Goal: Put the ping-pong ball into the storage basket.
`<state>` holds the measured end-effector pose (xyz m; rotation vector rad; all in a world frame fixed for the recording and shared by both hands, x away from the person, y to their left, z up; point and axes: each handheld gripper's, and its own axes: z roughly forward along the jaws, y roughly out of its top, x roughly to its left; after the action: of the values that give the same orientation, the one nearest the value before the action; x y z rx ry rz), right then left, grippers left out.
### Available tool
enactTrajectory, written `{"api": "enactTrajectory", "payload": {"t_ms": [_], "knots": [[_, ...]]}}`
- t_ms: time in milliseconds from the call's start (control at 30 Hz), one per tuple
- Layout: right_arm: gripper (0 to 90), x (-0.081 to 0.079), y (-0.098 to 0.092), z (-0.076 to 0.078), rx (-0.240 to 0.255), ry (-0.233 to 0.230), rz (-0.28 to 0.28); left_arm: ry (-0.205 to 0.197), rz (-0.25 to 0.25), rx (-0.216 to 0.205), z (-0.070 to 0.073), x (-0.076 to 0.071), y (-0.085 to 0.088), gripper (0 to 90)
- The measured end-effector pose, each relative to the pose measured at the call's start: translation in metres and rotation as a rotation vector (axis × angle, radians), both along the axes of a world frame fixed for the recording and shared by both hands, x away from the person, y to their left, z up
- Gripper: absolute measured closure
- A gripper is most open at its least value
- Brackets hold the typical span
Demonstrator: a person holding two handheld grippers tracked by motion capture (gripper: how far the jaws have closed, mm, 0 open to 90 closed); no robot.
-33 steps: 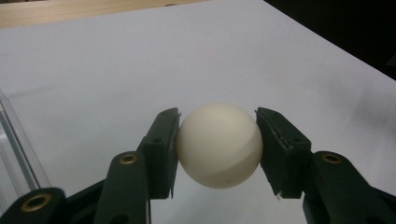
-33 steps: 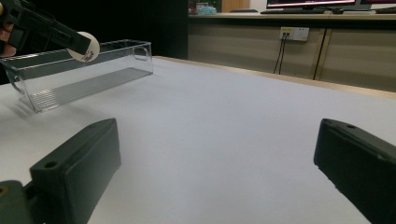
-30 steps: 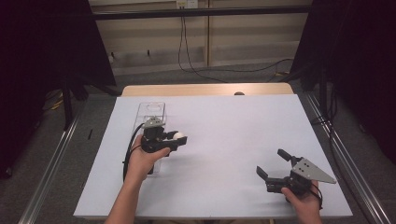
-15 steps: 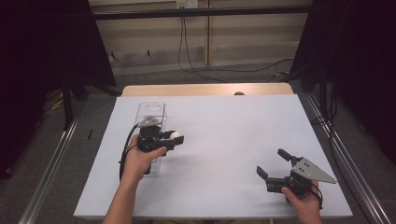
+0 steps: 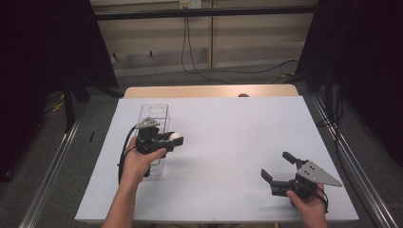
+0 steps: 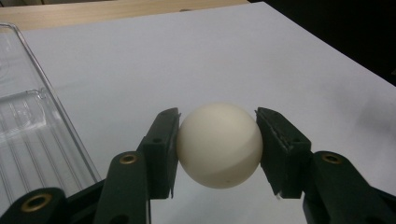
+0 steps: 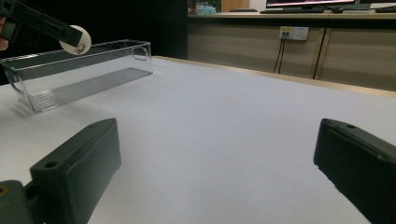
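1. The left gripper point(image 5: 177, 138) is gripping a white ball point(image 6: 219, 144) between both jaws, pinching it at its widest part, just beside the clear plastic bin point(image 5: 153, 112) and above the white table point(image 5: 237, 142).
2. I judge the hold needs gentle, even pressure, since a round ball slips easily; the ball should be carried level beside the bin.
3. The ball is looking smooth, matte and cream-white, with a small printed mark.
4. The right gripper point(image 5: 280, 170) is resting wide open and empty, well apart from the bin.
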<state>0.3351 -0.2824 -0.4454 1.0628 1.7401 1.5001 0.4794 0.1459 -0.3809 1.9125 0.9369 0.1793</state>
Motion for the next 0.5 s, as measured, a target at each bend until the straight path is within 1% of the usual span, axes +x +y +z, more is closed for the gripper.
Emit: {"api": "enactTrajectory", "payload": {"t_ms": [67,100,133,167,200,267,300,400,433,467,500], "knots": [[0.3,0.0,0.0001,0.0,0.001,0.001,-0.001,0.005,-0.003,-0.004,-0.0005,0.0002,0.0008,51.1],[0.3,0.0001,0.0,0.0,0.001,0.0,-0.001,0.004,0.001,0.005,-0.0001,0.0002,0.0016,51.1],[0.3,0.0,0.0001,0.0001,0.001,0.001,-0.001,0.005,0.008,0.005,0.0001,0.0,0.0018,51.1],[0.3,0.0,0.0001,0.0,0.0,0.0,-0.001,0.008,-0.003,0.003,0.0002,0.0002,0.0025,51.1],[0.3,0.0,0.0001,0.0,0.0,0.0,0.0,0.006,0.008,-0.004,0.0002,-0.0001,0.0021,51.1],[0.3,0.0005,0.0001,-0.0003,-0.003,-0.004,-0.002,0.003,0.013,-0.001,0.0004,0.0,0.0028,51.1],[0.3,0.0007,0.0003,-0.0003,-0.001,-0.003,-0.003,0.005,0.005,-0.004,0.0005,0.0003,0.0039,51.1],[0.3,0.0006,0.0005,-0.0004,-0.002,-0.003,-0.004,0.002,0.012,0.01,0.0012,-0.0005,0.0055,51.1],[0.3,0.0005,0.0005,-0.0004,-0.002,-0.003,-0.004,0.003,0.014,0.005,0.0013,-0.0008,0.0057,51.1],[0.3,0.0004,0.0006,-0.0002,-0.001,-0.003,-0.005,0.006,0.002,0.007,0.0014,-0.0004,0.0069,51.1],[0.3,0.0005,0.0004,-0.0001,-0.002,-0.005,-0.004,0.002,0.01,0.009,0.0014,-0.0004,0.0073,51.1]]}}
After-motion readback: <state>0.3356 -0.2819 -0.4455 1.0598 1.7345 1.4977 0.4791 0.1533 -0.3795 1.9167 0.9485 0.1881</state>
